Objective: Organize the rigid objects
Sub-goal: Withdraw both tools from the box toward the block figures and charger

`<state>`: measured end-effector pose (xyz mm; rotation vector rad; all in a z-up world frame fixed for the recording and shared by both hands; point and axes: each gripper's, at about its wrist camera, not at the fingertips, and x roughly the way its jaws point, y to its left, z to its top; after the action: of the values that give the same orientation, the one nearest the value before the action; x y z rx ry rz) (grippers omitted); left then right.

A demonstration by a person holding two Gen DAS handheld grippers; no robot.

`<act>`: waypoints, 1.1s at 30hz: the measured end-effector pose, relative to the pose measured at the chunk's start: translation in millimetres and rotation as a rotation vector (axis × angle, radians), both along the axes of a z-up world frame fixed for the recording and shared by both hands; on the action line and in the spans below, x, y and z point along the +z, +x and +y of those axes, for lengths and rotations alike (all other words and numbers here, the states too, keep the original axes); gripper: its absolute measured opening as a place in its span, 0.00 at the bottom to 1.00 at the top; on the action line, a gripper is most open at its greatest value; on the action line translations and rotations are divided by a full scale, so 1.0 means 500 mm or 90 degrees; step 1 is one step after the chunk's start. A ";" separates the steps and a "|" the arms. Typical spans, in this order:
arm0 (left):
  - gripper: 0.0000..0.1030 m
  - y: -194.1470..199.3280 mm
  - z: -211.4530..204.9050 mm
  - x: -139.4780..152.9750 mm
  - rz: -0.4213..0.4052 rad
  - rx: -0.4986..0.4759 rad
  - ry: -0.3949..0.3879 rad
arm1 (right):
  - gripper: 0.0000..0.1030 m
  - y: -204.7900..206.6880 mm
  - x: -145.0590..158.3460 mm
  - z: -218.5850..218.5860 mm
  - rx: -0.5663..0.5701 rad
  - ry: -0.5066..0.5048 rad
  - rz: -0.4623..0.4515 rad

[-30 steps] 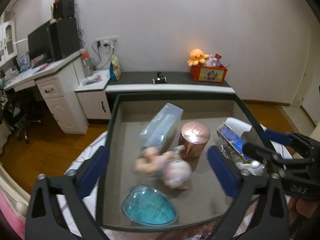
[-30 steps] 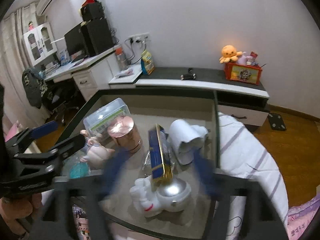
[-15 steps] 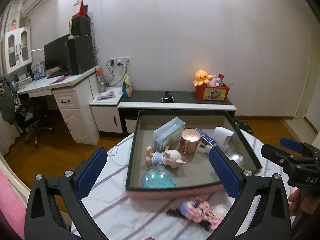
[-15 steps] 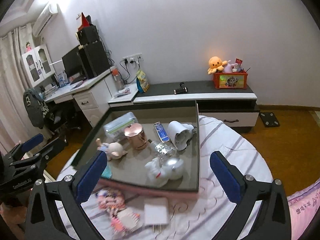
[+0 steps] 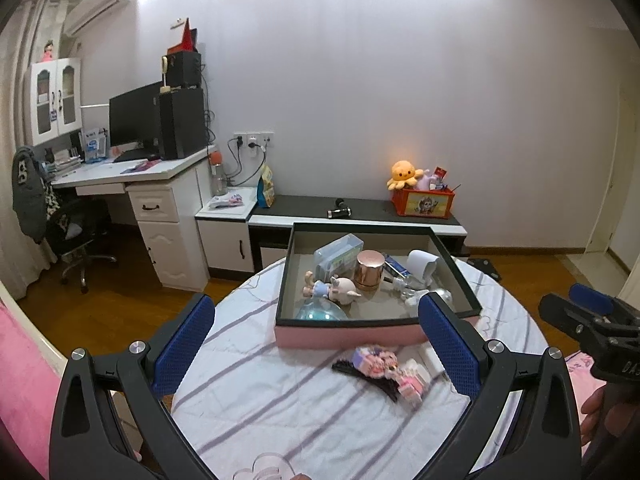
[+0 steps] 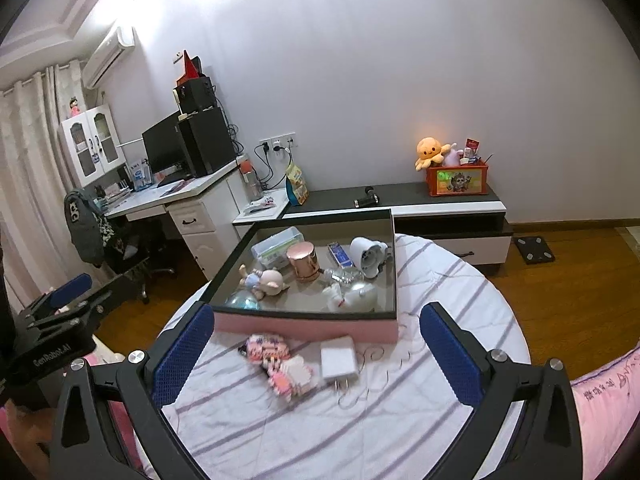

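Left claw (image 5: 316,344) and right claw (image 6: 316,354), both spread wide and holding nothing, above a round tabletop (image 6: 460,300) with a striped cloth. Box (image 6: 308,326), pink-walled and dark-rimmed, at the far side of the tabletop; inside it a pig doll (image 6: 266,280), copper tin (image 6: 303,261), clear case (image 6: 276,246), white cup (image 6: 366,254), bottle (image 6: 344,276) and blue dish (image 5: 320,312). Block figure (image 6: 278,364) and white charger (image 6: 339,360) lie on the cloth just in front of the box, outside it.
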<state>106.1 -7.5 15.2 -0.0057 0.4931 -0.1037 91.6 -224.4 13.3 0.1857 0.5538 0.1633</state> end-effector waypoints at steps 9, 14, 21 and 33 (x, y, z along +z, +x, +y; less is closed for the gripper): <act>1.00 -0.092 0.018 -0.002 -0.001 0.013 -0.004 | 1.00 -0.082 -0.007 0.013 0.000 -0.004 0.001; 1.00 -0.127 0.028 -0.006 0.000 0.016 -0.009 | 1.00 -0.108 -0.006 0.018 0.000 -0.013 -0.001; 1.00 -0.148 0.032 -0.015 0.002 0.016 -0.016 | 1.00 -0.132 -0.006 0.024 0.001 -0.020 -0.006; 1.00 -0.155 0.035 -0.016 0.000 0.017 -0.019 | 1.00 -0.140 -0.003 0.034 0.003 -0.026 -0.007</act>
<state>28.4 10.1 7.0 -0.0414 0.4914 -0.0846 21.8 -207.5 12.0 0.1431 0.5462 0.1579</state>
